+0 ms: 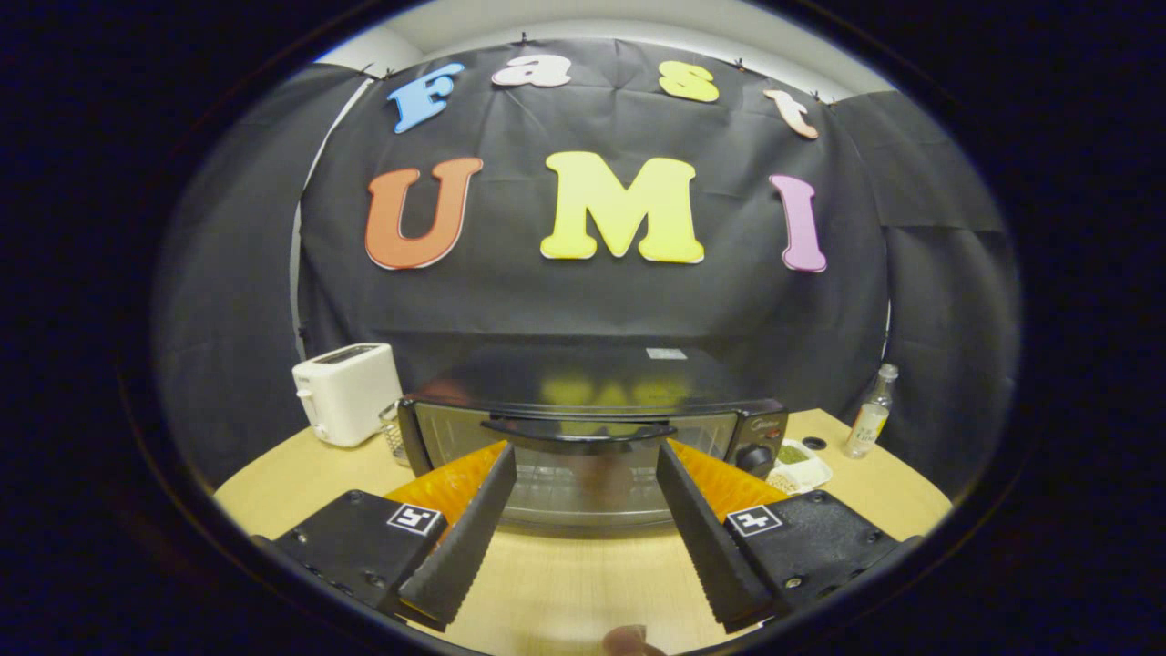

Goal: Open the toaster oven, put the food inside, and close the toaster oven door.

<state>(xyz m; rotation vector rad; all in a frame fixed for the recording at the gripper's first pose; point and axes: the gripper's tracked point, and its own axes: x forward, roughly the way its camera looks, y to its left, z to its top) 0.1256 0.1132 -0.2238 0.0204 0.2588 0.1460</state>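
Gripper view. One hand-held gripper (pixel 586 456) faces a round, light wood table (pixel 565 583); its two fingers (pixel 474 528) stand spread wide apart with nothing between them but bare tabletop, so the gripper is open and holds nothing. Each finger base carries one square black-and-white marker, two markers (pixel 415 519) in all.

One toaster oven (pixel 592 437) stands on the table just beyond the fingertips, directly ahead and centred between them. Its glass door (pixel 583 478) is shut and upright, with one dark bar handle (pixel 583 430) running across the top of the door. The fingertips sit level with this handle, one near each end; whether they touch the door cannot be told. One control knob (pixel 754 456) shows on the panel at the oven's right side.

One white pop-up toaster (pixel 346 392) stands left of the oven, near the table's far edge, apart from the oven. A small wire or glass item in the gap between the two is too hidden to identify.

One shallow white dish of food (pixel 797 466) lies just beside the oven's right front corner, holding a green portion and a pale portion. One clear bottle (pixel 870 415) stands upright further right, with one small dark cap-like disc (pixel 813 443) on the table between dish and bottle.

One small brownish object (pixel 629 640) lies at the table's near edge, too cut off to identify.
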